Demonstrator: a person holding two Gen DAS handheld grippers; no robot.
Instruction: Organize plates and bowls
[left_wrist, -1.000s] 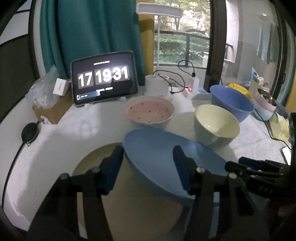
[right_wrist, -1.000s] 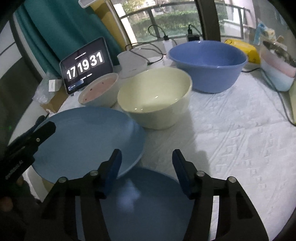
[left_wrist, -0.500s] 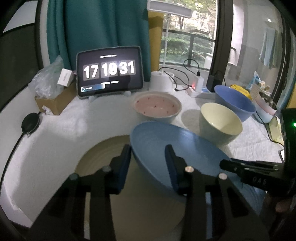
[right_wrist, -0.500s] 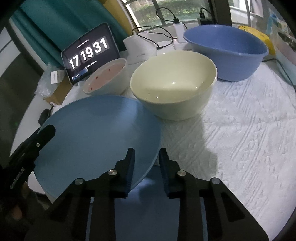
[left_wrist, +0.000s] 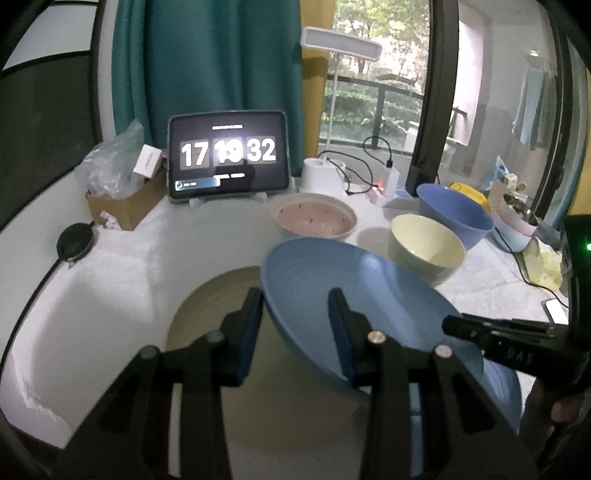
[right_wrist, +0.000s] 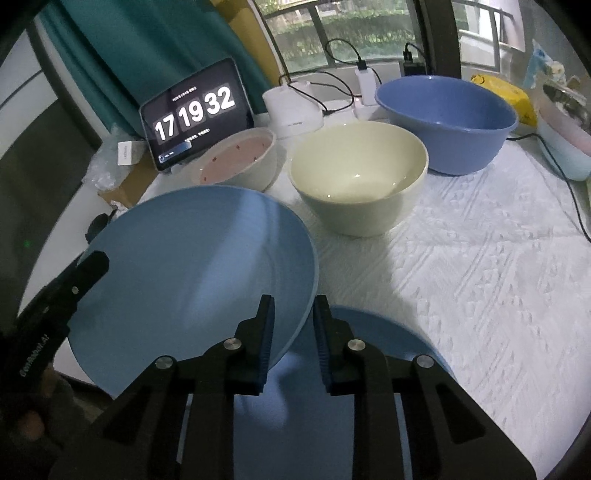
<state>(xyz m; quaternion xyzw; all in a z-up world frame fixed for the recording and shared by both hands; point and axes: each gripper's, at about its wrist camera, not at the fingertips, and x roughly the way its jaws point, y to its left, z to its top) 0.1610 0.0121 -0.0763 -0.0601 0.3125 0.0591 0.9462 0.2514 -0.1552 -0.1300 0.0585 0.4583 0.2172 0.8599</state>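
Mid-lift: left gripper (left_wrist: 295, 328) and right gripper (right_wrist: 293, 332), jaws just closed, clamp opposite rims of blue plate (right_wrist: 192, 269). Next: carry it level onto a stack.

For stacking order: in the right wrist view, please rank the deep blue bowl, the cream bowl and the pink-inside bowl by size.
1. Deep blue bowl, largest although farthest.
2. Cream bowl, though nearest, so this is less sure.
3. Pink-inside bowl, smallest and shallowest.

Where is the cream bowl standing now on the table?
In the right wrist view the cream bowl stands on the white cloth at centre, between the pink speckled bowl on its left and the big blue bowl behind its right.
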